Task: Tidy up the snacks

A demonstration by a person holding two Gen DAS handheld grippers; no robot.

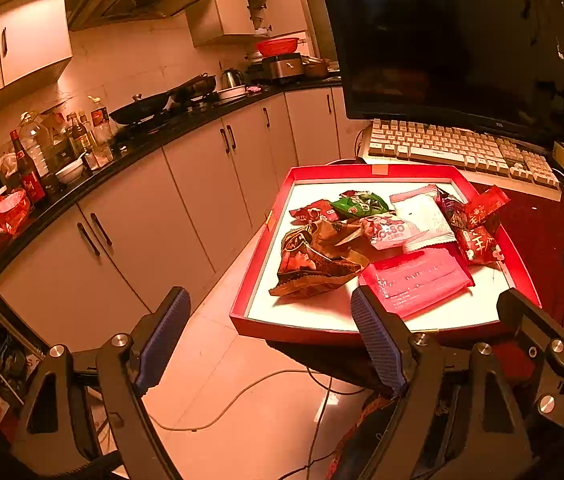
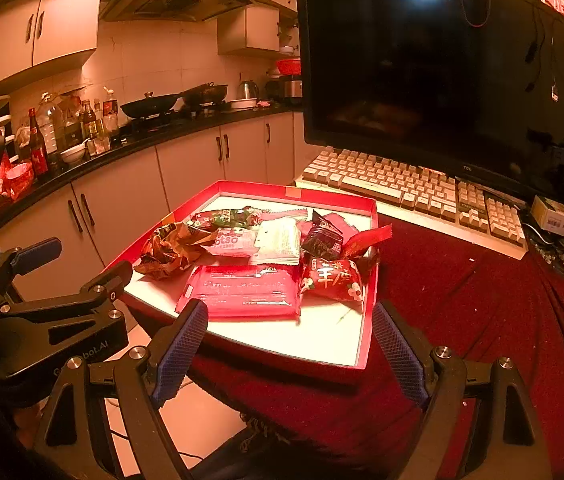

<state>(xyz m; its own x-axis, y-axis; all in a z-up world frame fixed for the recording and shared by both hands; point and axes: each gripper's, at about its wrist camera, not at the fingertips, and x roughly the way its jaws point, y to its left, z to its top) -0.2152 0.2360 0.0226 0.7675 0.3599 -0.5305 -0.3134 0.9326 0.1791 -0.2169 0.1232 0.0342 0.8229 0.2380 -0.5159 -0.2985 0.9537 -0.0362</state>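
Kitchen cabinets behind, the snacks (image 2: 250, 256) lie heaped in the red tray (image 2: 368, 320) on your desk (image 2: 462, 300): light, crinkly, slippery, so with both hand-held grippers, left (image 1: 270, 336) and right (image 2: 292, 348), spread and empty, pinch a sealed edge.

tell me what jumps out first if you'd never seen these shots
The red tray with its white floor sits at the table's near edge, heaped with snack packets: a flat pink packet nearest, a crumpled brown bag at its left. Behind it looms a dark monitor over a beige keyboard. Both grippers, left and right, hang open and empty just short of the tray.
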